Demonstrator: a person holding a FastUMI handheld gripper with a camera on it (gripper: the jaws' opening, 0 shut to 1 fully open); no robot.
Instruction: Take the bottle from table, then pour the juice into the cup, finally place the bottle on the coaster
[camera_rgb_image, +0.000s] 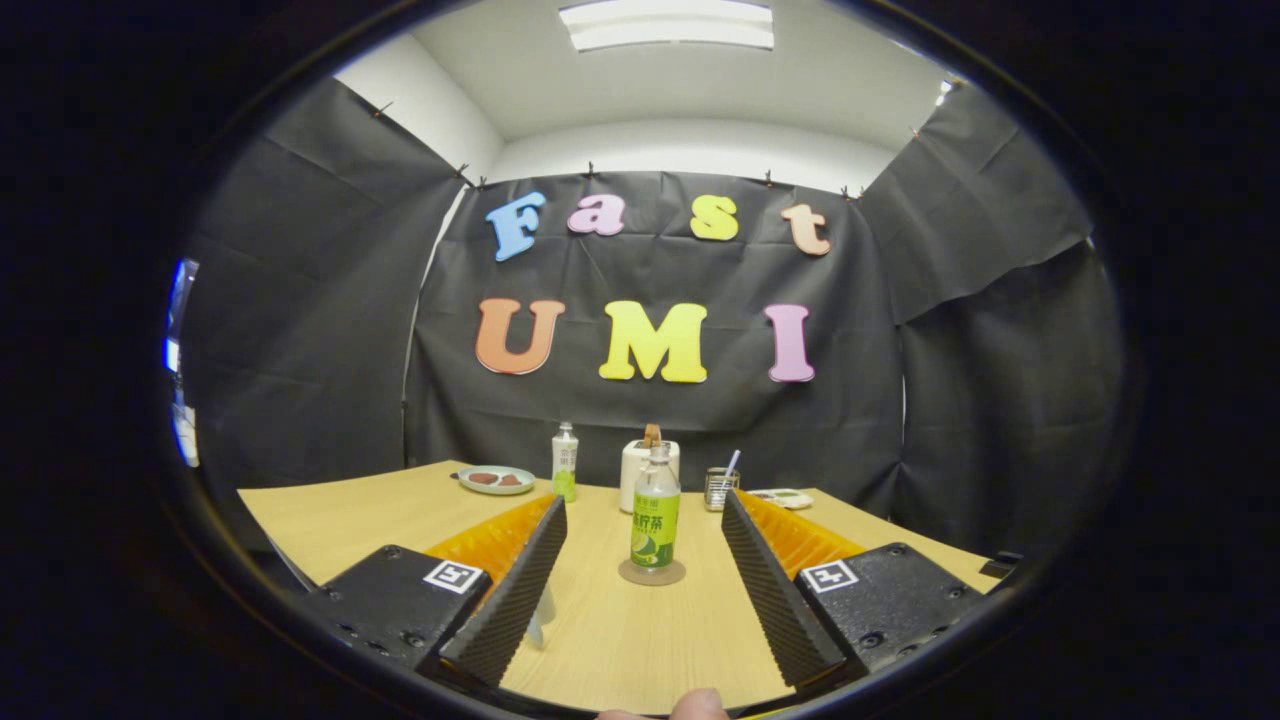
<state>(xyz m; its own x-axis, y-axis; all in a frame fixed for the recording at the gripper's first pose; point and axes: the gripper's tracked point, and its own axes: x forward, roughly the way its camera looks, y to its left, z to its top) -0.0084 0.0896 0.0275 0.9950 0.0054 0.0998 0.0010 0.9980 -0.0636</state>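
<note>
Gripper view: hand-held gripper (645, 515) spread, bottle (655, 520) on coaster (651, 573) ahead.

Gripper (645, 520) fingers spread; bare table (640, 640) between; bottle (655, 520) blocks ahead.

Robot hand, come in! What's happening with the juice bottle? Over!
Tool open, holding nothing. Juice bottle upright on the coaster, just ahead between the fingers, untouched. Table bare between tool and bottle. Over.

the cup (541, 610) hides mostly behind a hand-held gripper (645, 510) finger; plate contents too small to tell.
</note>
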